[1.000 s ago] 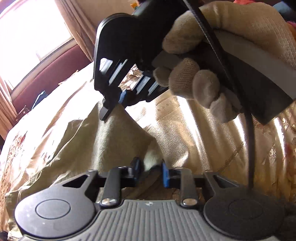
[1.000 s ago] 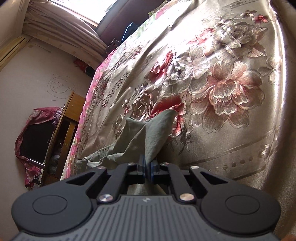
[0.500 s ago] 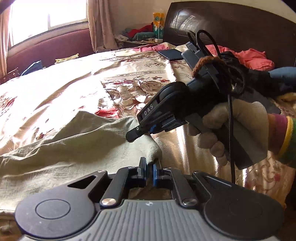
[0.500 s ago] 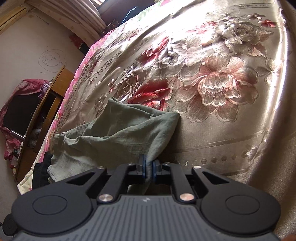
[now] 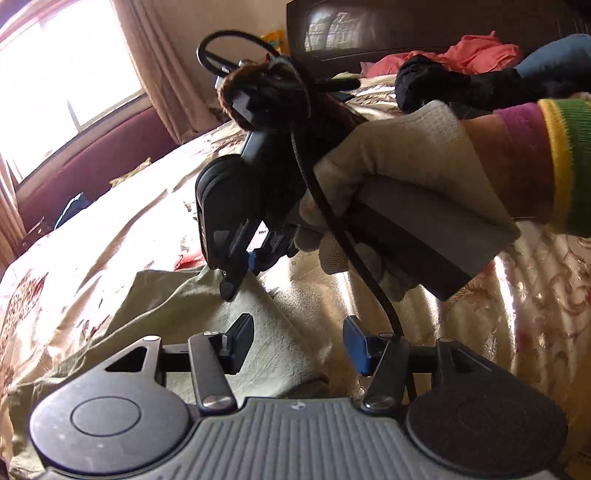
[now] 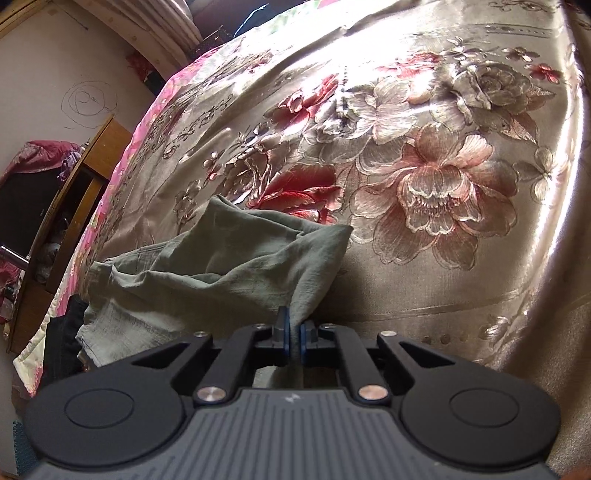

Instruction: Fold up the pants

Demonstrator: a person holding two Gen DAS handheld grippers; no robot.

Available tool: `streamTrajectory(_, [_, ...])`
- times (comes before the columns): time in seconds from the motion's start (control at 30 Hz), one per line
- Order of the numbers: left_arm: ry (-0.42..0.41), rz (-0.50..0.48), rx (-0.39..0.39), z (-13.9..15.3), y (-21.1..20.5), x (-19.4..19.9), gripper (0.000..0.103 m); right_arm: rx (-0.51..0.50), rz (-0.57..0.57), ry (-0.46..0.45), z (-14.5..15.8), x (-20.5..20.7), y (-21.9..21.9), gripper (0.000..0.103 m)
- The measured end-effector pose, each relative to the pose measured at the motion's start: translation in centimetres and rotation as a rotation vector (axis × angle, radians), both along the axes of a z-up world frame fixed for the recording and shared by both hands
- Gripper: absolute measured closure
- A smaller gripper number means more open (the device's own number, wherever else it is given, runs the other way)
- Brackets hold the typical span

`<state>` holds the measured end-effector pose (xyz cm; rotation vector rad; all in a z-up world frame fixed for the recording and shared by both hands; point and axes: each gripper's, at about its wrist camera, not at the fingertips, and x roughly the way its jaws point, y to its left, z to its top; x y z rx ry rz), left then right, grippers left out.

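The olive-green pants [image 5: 184, 314] lie crumpled on the flowered bedspread [image 6: 424, 166]. In the left wrist view my left gripper [image 5: 298, 343] hovers just above the folded cloth. Its jaws are opening, with the blue pads [image 5: 356, 345] wide apart and nothing pressed between them. A gloved hand [image 5: 399, 177] holds my right gripper [image 5: 236, 273] a little further on, its tips down on the pants' upper edge. In the right wrist view the right gripper [image 6: 293, 332] is closing tight on a pinched fold of the pants [image 6: 221, 269].
A dark headboard [image 5: 424, 29] with red clothes [image 5: 476, 51] stands at the far side. A window [image 5: 62, 74] and a maroon bench [image 5: 92, 173] are on the left. A wooden cabinet [image 6: 66, 192] stands beside the bed's pink edge.
My left gripper has let go of the pants fold, opened wide and lifted a little. The right gripper keeps its pinch, and the cloth it holds has settled lower and wider on the bed.
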<state>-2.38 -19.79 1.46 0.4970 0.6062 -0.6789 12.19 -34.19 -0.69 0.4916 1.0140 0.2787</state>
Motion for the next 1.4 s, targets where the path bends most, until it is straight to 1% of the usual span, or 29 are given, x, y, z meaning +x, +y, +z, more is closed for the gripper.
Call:
streamTrajectory(0.03, [0.044,0.036,-0.015,-0.1,-0.2,0.7,0.036,-0.022,0.025,-0.008,0.5,0.1,0.3,0.098])
streamTrajectory(0.07, [0.066,0.059,-0.015,-0.3,-0.4,1.3,0.036,-0.043,0.046,-0.013,0.9,0.1,0.5,0.098])
streamTrajectory(0.13, [0.072,0.093,0.047,-1.4,-1.0,2.2,0.036,-0.088,0.087,-0.028,1.6,0.2,1.3,0.098])
streamTrajectory(0.17, [0.083,0.095,0.061,-1.8,-1.0,2.5,0.041,-0.108,0.106,-0.038,1.9,0.1,1.6,0.098])
streamTrajectory(0.2, [0.117,0.099,0.055,-2.1,-0.7,2.9,0.048,-0.132,0.126,-0.051,2.2,-0.1,1.9,0.098])
streamTrajectory(0.23, [0.185,0.116,0.023,-2.3,0.1,3.6,0.066,-0.155,0.141,-0.058,2.4,-0.1,2.3,0.098])
streamTrajectory(0.27, [0.219,0.133,0.003,-2.3,0.7,4.0,0.076,-0.176,0.157,-0.064,2.5,-0.3,2.5,0.098])
streamTrajectory(0.33, [0.246,0.140,-0.026,-2.1,1.9,4.6,0.080,-0.201,0.170,-0.070,2.4,-0.6,2.5,0.098])
streamTrajectory(0.4, [0.255,0.130,-0.044,-1.6,2.8,4.8,0.081,-0.188,0.156,-0.066,2.3,-0.5,2.1,0.099])
streamTrajectory(0.47, [0.276,0.126,-0.079,-1.0,3.3,5.2,0.081,-0.177,0.143,-0.067,2.3,-0.4,1.8,0.099])
streamTrajectory(0.53, [0.307,0.121,-0.141,0.1,4.3,5.5,0.081,-0.198,0.152,-0.071,2.7,-0.4,2.1,0.099])
streamTrajectory(0.57, [0.307,0.113,-0.162,0.6,4.7,5.5,0.082,-0.225,0.160,-0.078,3.2,-0.3,2.5,0.099])
streamTrajectory(0.67, [0.299,0.096,-0.250,2.5,6.5,5.8,0.082,-0.262,0.170,-0.090,4.6,0.3,3.2,0.099])
streamTrajectory(0.8, [0.316,0.133,-0.388,4.8,10.2,7.2,0.082,-0.286,0.176,-0.118,7.2,1.8,5.0,0.099])
streamTrajectory(0.87, [0.309,0.148,-0.438,5.5,11.9,7.8,0.082,-0.317,0.204,-0.135,8.7,2.7,7.1,0.099])
streamTrajectory(1.0, [0.267,0.209,-0.539,6.8,18.1,9.1,0.082,-0.358,0.267,-0.170,11.0,4.5,12.3,0.099])
streamTrajectory(1.1, [0.249,0.270,-0.597,6.8,22.8,10.1,0.082,-0.388,0.323,-0.188,11.8,6.2,17.3,0.099])
streamTrajectory(1.2, [0.237,0.341,-0.627,6.2,26.7,10.6,0.082,-0.404,0.397,-0.189,11.5,8.1,23.0,0.099])
streamTrajectory(1.3, [0.234,0.420,-0.634,4.6,30.7,11.1,0.082,-0.417,0.460,-0.180,10.5,9.7,27.0,0.099])
streamTrajectory(1.37, [0.249,0.464,-0.637,3.4,32.6,11.6,0.082,-0.433,0.497,-0.152,8.8,10.8,29.6,0.099])
streamTrajectory(1.4, [0.264,0.493,-0.641,2.3,33.9,12.0,0.082,-0.441,0.507,-0.139,8.0,11.2,30.6,0.099])
